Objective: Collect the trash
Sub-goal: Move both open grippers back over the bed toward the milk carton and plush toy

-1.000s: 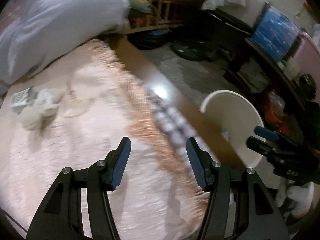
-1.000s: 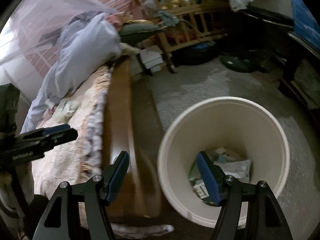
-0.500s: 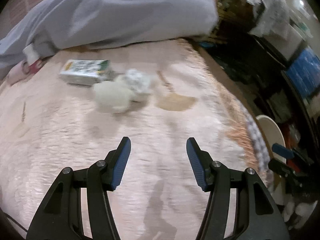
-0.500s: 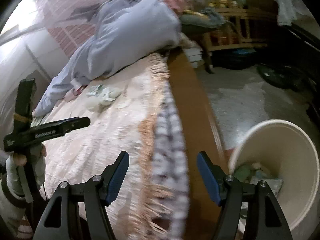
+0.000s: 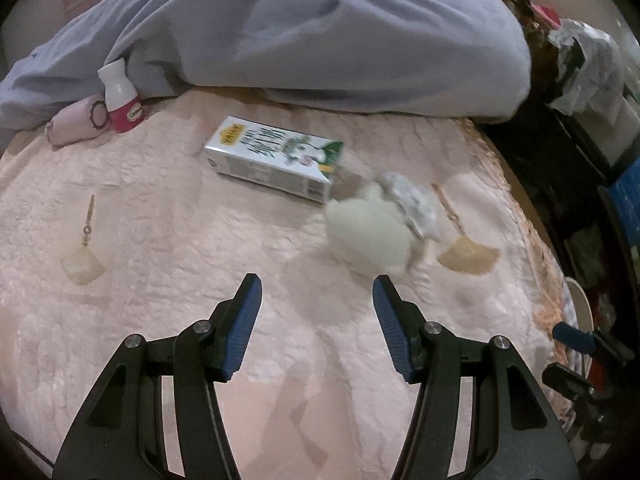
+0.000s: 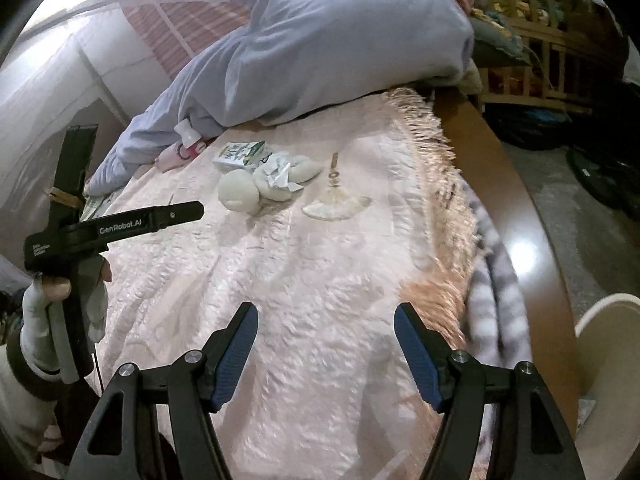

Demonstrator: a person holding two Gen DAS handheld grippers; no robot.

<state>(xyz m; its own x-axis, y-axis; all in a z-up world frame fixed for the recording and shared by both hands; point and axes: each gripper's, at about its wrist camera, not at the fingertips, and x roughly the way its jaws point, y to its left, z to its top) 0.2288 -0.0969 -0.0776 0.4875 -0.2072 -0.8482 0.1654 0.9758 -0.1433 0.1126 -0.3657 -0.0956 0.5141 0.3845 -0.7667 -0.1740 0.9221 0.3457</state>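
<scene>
Trash lies in a small heap on the pink blanket [image 5: 168, 240] on the bed. A milk carton [image 5: 276, 160] lies flat on its side. Just beside it are a soft white ball [image 5: 368, 240] and some crumpled paper [image 5: 412, 200], and they touch each other. A small fan [image 6: 336, 204] lies near them. A little white and pink bottle [image 5: 120, 96] stands up next to the big blue quilt [image 5: 320, 32].

The left tongs [image 5: 316, 300] hang over the blanket, close to the white ball. They are about half open and hold nothing. The right tongs [image 6: 324, 328] are about half open too, with only blanket under them. They touch nothing. A white bin [image 6: 608, 344] stands on the floor beside the bed, well apart from the trash.
</scene>
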